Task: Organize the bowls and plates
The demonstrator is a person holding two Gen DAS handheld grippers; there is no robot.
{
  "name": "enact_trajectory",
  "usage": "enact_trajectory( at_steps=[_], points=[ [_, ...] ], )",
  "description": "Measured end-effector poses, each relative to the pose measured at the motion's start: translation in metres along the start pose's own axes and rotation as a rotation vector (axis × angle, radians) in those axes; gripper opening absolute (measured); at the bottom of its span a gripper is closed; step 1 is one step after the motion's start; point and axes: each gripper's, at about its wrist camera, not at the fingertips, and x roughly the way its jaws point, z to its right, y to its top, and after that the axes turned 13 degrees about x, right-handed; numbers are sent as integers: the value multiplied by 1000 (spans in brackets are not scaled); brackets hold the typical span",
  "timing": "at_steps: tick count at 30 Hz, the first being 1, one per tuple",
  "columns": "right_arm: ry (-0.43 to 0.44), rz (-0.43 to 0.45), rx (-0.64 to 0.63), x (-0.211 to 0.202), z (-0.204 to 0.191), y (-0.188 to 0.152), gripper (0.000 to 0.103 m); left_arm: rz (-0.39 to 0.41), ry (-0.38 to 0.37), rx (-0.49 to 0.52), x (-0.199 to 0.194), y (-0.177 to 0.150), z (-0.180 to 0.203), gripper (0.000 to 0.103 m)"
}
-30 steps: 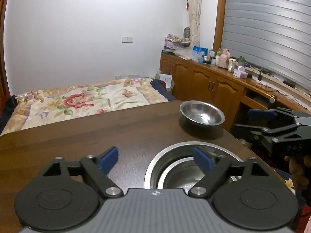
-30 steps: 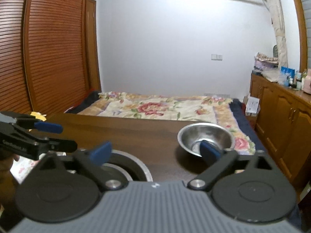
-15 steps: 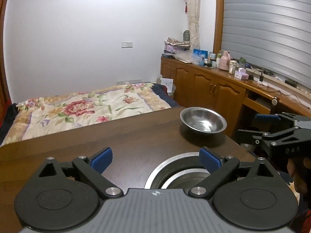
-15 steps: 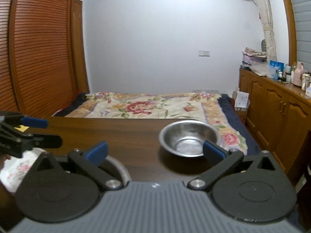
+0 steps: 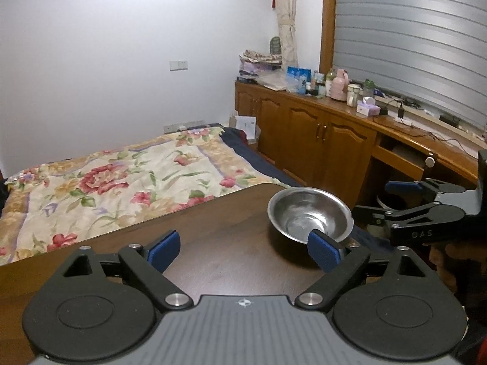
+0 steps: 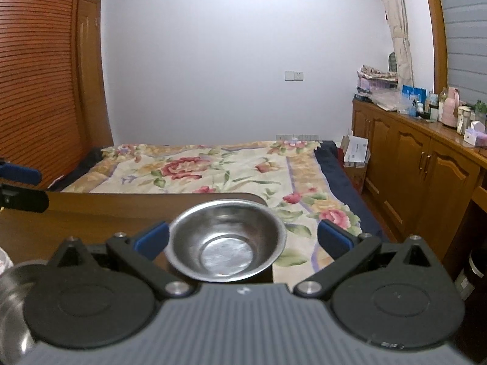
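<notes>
Right hand-held gripper [image 6: 243, 238]: nearest the work — jaws spread wide, holding nothing, levelled at the steel bowl with the left pad just beside its rim and the right pad well clear of it.
Left hand-held gripper [image 5: 243, 251]: also spread and empty, hovering over bare tabletop [image 5: 213, 243] to the bowl's left; its right pad overlaps the bowl's near rim in the picture only.
Steel bowl [image 6: 226, 240]: upright, empty, at the far right corner of the tabletop, close to the edge facing the bed [image 6: 213, 170].
Handling: probably light, stiff and slick — thin polished metal that may skid or pivot if pinched off-centre; no risk of breaking, though it would clatter.
Where to hold: the rolled rim, one pad inside the wall and one outside, on the near side.
Second steel vessel [image 6: 12, 304]: only a curved edge shows at the near left; what it is I cannot tell.
Beyond: bed, then the wooden cabinets [image 5: 319, 133] along the wall.
</notes>
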Motion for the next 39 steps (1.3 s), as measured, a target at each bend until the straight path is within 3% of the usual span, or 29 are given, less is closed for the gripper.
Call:
enact_trajectory(
  at_steps=[6, 8, 10, 13, 24, 31, 39],
  points=[
    [7, -44, 42, 20, 15, -2, 99, -53, -58, -8, 37, 9, 2, 80],
    [14, -71, 65, 26, 19, -3, 88, -71, -71, -4, 48, 11, 3, 76],
    [20, -97, 87, 31, 25, -3, 87, -89, -84, -12, 60, 14, 2, 76],
    [28, -130, 117, 34, 28, -4, 73, -124, -129, -24, 77, 18, 0, 71],
    [79, -191, 195, 41, 37, -4, 58, -217, -161, -3, 136, 33, 2, 55],
    [104, -219, 230, 44, 39, -6, 45, -256, -209, -48, 154, 32, -2, 35],
    [126, -237, 249, 50, 41, -7, 29, -290, -244, -57, 164, 32, 3, 30]
  ],
)
